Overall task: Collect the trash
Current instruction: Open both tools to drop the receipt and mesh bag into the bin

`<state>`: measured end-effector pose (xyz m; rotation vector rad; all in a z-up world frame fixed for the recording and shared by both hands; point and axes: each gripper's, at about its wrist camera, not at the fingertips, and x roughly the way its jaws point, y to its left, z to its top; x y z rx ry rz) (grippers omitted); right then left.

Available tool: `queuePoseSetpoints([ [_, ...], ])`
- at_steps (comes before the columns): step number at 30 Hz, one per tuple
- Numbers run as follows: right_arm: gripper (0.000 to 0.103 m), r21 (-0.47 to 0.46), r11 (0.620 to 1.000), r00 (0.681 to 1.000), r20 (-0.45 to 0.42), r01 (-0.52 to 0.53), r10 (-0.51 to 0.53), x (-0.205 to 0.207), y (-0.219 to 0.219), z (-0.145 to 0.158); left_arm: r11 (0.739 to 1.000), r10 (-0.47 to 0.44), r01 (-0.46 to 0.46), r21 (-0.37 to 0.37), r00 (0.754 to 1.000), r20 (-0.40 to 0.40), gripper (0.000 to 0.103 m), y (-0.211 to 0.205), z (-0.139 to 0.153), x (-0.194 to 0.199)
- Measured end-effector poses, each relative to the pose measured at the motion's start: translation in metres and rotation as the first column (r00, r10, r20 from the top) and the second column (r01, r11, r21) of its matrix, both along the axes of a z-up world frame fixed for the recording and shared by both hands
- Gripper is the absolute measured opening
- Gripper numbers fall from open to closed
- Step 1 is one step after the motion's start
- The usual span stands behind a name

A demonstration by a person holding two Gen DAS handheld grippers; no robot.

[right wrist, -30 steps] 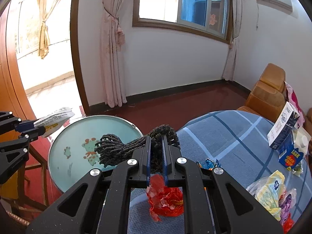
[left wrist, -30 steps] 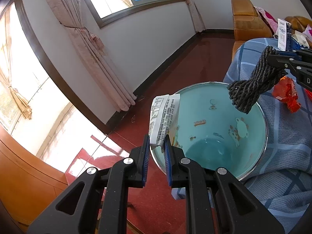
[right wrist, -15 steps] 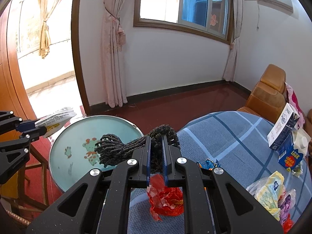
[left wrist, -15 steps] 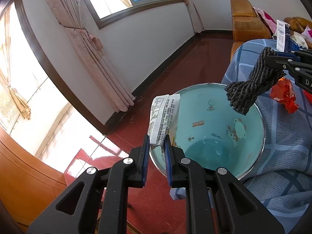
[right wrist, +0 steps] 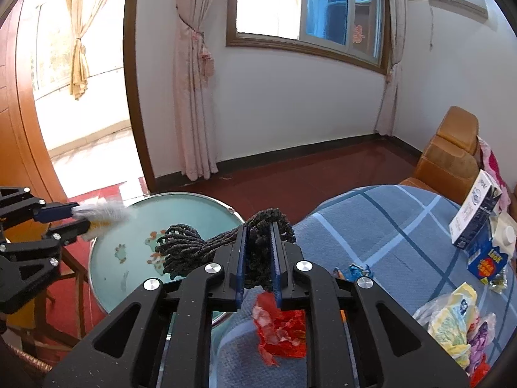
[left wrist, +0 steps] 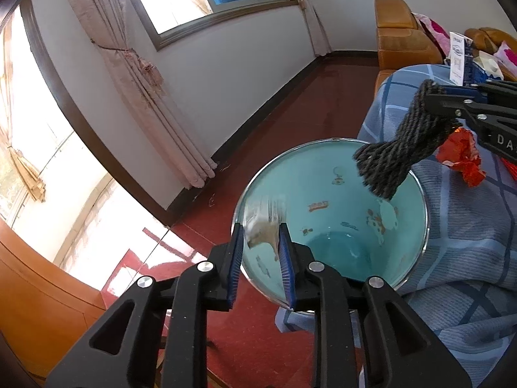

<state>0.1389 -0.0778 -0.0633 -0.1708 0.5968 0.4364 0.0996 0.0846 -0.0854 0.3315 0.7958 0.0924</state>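
A teal enamel basin (left wrist: 332, 194) stands beside the blue-checked table; it also shows in the right wrist view (right wrist: 129, 258). My left gripper (left wrist: 260, 236) is open over the basin's near rim, and a white printed wrapper (left wrist: 263, 223) drops blurred between its fingers. In the right wrist view the wrapper (right wrist: 103, 211) is at the left gripper's (right wrist: 76, 216) tips. My right gripper (right wrist: 258, 232) is shut on a dark grey rope bundle (right wrist: 194, 247), whose free end hangs above the basin (left wrist: 397, 152).
A red crumpled wrapper (right wrist: 281, 326) lies on the tablecloth (right wrist: 387, 226) under my right gripper. Cartons (right wrist: 478, 213), a blue wrapper (right wrist: 352, 270) and bagged snacks (right wrist: 452, 320) lie to the right. An orange sofa (right wrist: 449, 155) stands behind.
My left gripper has opened and let go of the white wrapper, which now falls toward the basin. The rope in my right gripper has stayed over the basin's rim.
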Motion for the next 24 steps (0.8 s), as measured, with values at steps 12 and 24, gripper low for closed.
queuePoseSetpoints([
  [12, 0.044, -0.003, 1.000, 1.000, -0.004, -0.017, 0.017, -0.004, 0.005, -0.004, 1.000, 0.001, -0.001, 0.009, 1.000, 0.026, 0.063, -0.006, 0.001, -0.001],
  [24, 0.050, 0.008, 1.000, 1.000, 0.006, 0.000, 0.000, -0.011, -0.002, 0.000, 1.000, -0.006, 0.006, 0.013, 1.000, 0.020, 0.064, -0.007, -0.002, -0.003],
])
